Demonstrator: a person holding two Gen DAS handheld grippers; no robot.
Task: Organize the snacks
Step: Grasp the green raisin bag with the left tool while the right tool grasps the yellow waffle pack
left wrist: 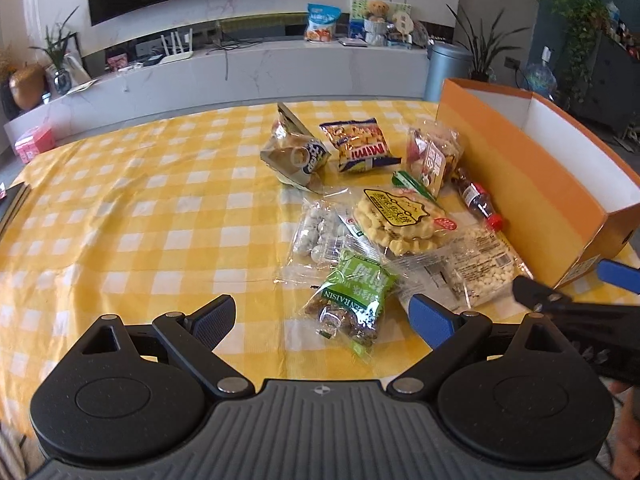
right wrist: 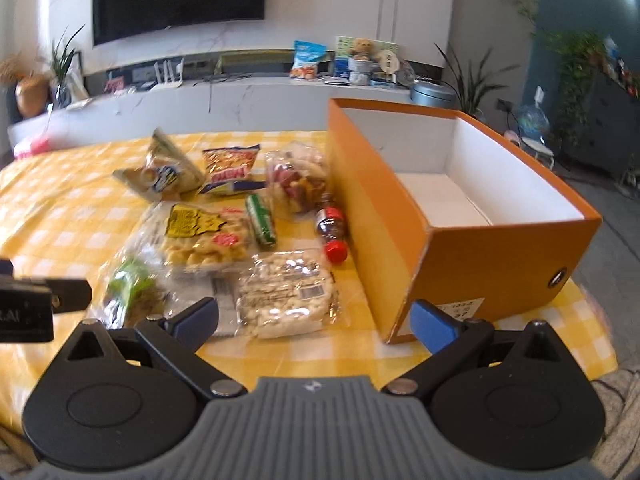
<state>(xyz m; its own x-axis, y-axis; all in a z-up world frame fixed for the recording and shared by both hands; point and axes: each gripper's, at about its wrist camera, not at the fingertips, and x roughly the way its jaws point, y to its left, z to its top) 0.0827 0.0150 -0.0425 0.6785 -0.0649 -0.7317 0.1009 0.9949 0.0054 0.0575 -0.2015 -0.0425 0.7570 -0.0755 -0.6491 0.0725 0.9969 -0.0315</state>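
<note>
Several snack packs lie on the yellow checked tablecloth (left wrist: 140,208): a green raisin pack (left wrist: 352,300), a yellow cracker bag (left wrist: 404,216), a clear pack of white nuts (left wrist: 480,264), a small cola bottle (left wrist: 478,200), a MIMI pack (left wrist: 360,148) and a tan bag (left wrist: 296,152). My left gripper (left wrist: 322,306) is open just short of the raisin pack. My right gripper (right wrist: 316,316) is open in front of the nut pack (right wrist: 284,292), holding nothing. An open orange box (right wrist: 380,200) with a white, empty inside stands to the right of the snacks.
The box's near corner (right wrist: 400,320) sits close to my right gripper's right finger. The table's right edge (right wrist: 592,332) runs just past the box. Dark books (left wrist: 12,204) lie at the far left. Behind the table are a white console (left wrist: 260,68) and a bin (left wrist: 446,68).
</note>
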